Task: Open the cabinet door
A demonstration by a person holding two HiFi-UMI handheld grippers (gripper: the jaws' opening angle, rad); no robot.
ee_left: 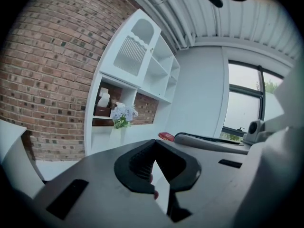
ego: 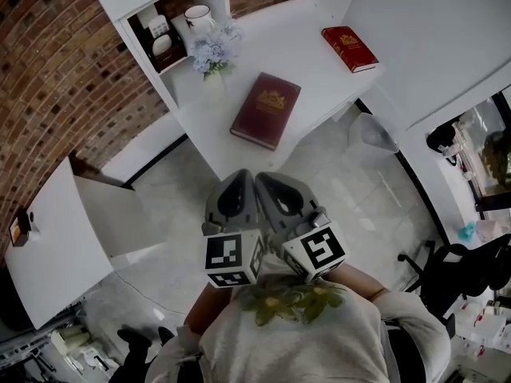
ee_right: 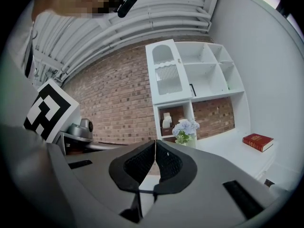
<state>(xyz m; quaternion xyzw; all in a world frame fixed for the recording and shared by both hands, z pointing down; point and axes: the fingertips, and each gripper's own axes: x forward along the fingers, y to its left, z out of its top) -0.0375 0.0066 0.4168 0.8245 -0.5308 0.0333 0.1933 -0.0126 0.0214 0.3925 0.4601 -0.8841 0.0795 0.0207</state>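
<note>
White louvred cabinet door (ee_right: 167,75) is seen closed at the upper left of the shelf unit (ee_right: 209,77), above the surface (ego: 319,74), well apart from both grippers. Left gripper (ego: 239,179) and right gripper (ego: 268,180) are held side by side, fingers pressed together on nothing.

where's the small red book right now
In the head view the small red book lies at the right end of the white desk, right of the larger maroon book.

The cabinet door (ee_right: 167,75) and desk (ego: 319,78) are white, the brick wall (ego: 56,70) red-brown; maroon book (ego: 266,110) at centre, red book (ego: 350,49) upper right, pale-blue flowers (ego: 211,53).
</note>
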